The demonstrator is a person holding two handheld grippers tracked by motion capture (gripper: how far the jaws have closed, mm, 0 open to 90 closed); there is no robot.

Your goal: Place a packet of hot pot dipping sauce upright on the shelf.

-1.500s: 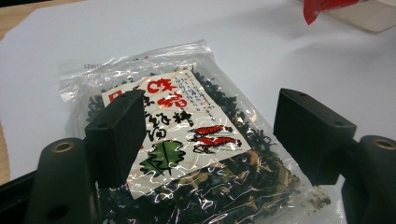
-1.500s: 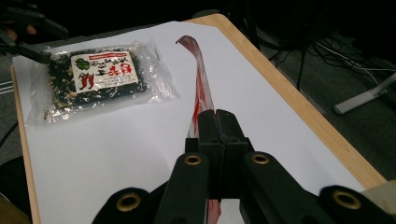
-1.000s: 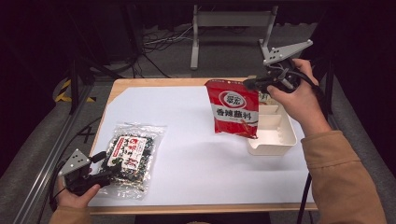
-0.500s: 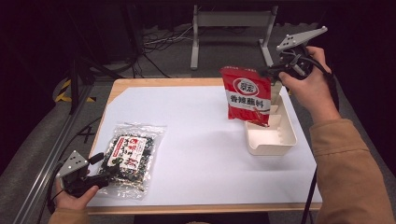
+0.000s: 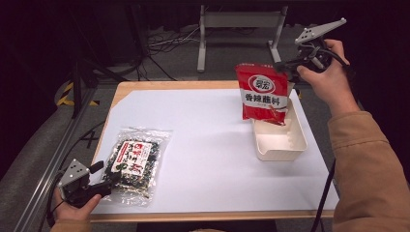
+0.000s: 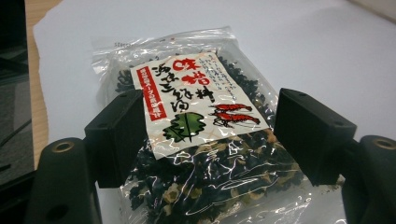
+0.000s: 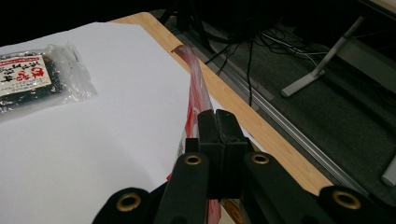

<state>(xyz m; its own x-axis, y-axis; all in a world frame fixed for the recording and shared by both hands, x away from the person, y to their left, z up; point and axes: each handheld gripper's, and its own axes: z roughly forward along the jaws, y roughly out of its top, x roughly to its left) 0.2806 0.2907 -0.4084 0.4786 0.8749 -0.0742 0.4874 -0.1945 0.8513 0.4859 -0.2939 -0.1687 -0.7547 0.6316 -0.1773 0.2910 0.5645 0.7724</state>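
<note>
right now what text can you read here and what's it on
"香辣蘸料": white characters on the red packet that the right gripper holds over the white tray.
Round white logo above them: too blurred to read.
Label on the clear seaweed bag: red and black brush characters with two shrimp drawings; too stylised to read surely.

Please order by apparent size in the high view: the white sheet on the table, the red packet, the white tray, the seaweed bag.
1. White sheet, by far the largest.
2. Seaweed bag and white tray: look alike, unranked.
3. Red packet: seems slightly smaller, but it hangs lifted, nearer the camera, so this is unsure.
</note>
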